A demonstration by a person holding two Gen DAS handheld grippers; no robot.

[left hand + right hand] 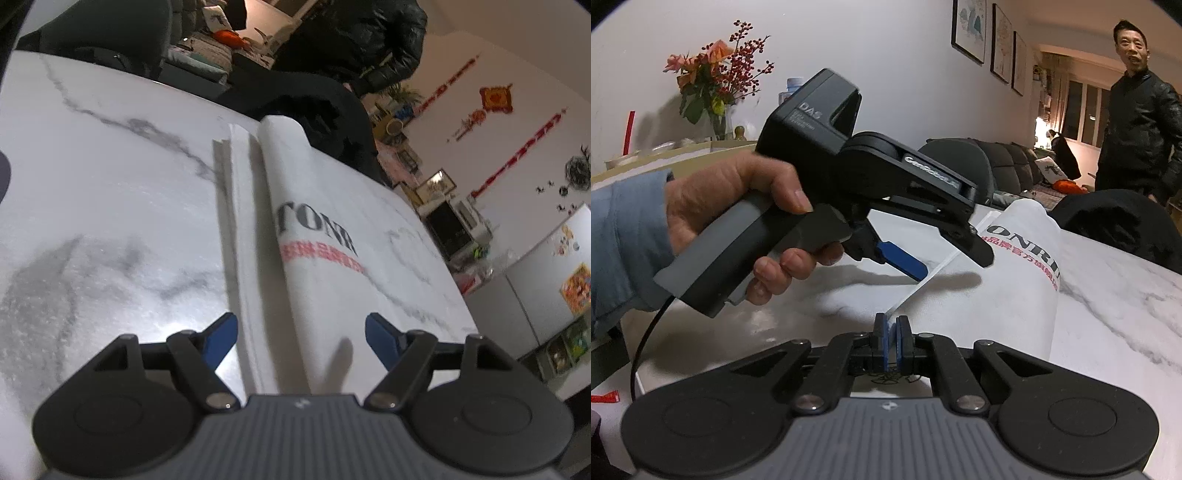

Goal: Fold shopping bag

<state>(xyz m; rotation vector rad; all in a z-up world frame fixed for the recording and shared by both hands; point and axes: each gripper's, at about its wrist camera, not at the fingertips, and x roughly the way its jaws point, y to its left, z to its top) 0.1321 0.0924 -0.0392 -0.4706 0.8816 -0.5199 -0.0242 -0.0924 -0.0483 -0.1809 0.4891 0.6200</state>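
Observation:
A white shopping bag [317, 236] with dark and red lettering lies flattened and partly folded lengthwise on the marble table [110, 192]. One long flap is doubled over and several layered edges show along its left side. My left gripper [301, 339] hovers open over the bag's near end, its blue pads [221, 338] spread wide on either side of the fold. In the right wrist view the bag [1023, 266] runs away to the right. A hand holds the left gripper [955, 267] open just above it. My right gripper [892, 326] is shut on the bag's thin near edge.
A person in a black jacket [1137, 122] stands beyond the far side of the table. Dark chairs [325, 110] line the far edge. A vase of flowers [713, 85] stands on a sideboard behind. A black cable [646, 343] hangs from the left gripper's handle.

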